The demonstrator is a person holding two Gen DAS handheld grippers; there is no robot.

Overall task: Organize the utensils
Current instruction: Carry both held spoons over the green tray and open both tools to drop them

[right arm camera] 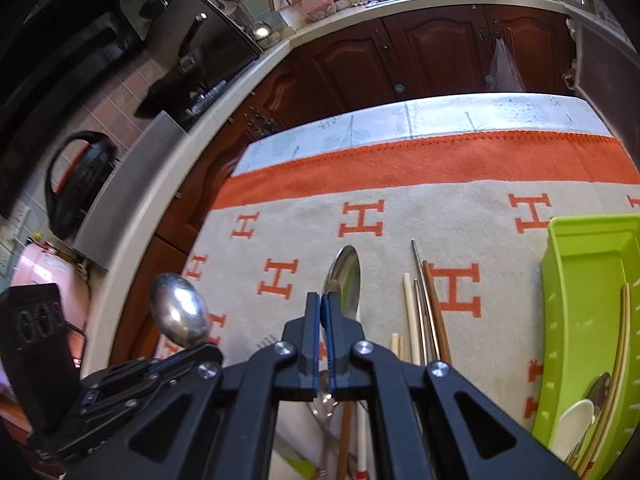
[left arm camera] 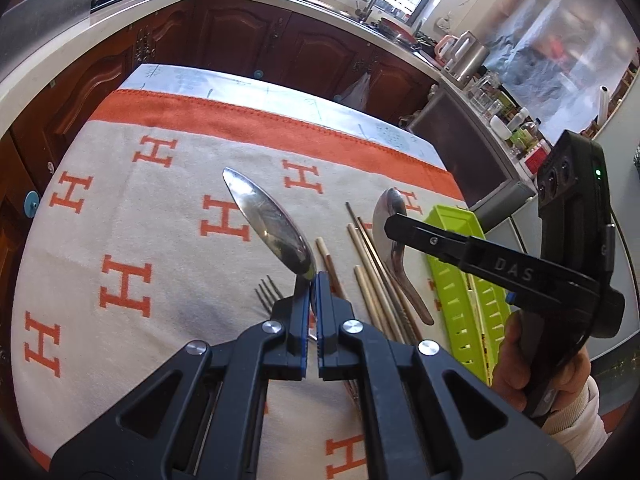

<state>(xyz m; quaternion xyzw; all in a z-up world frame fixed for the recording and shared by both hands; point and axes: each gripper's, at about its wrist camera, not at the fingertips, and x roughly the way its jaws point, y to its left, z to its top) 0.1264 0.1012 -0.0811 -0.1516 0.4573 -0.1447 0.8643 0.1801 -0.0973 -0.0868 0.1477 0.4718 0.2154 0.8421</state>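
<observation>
My left gripper (left arm camera: 313, 282) is shut on the neck of a metal spoon (left arm camera: 268, 220), whose bowl sticks up and away over the cloth. The right wrist view shows the same spoon (right arm camera: 180, 312) at the left, in the left gripper (right arm camera: 200, 350). My right gripper (right arm camera: 322, 300) is shut on a second metal spoon (right arm camera: 347, 276); the bowl pokes past the fingertips. In the left wrist view the right gripper (left arm camera: 390, 224) holds that spoon (left arm camera: 390, 204) beside the green tray (left arm camera: 460, 264). Several chopsticks (right arm camera: 424, 312) and a fork (left arm camera: 267, 291) lie on the cloth.
The green tray (right arm camera: 580, 280) at the right holds a white spoon (right arm camera: 576, 420), a metal spoon and gold chopsticks (right arm camera: 621, 360). The table wears a beige cloth with orange H marks (left arm camera: 124, 288). Dark wooden cabinets (left arm camera: 312, 52) and a counter stand beyond it. A hand (left arm camera: 516, 368) grips the right tool.
</observation>
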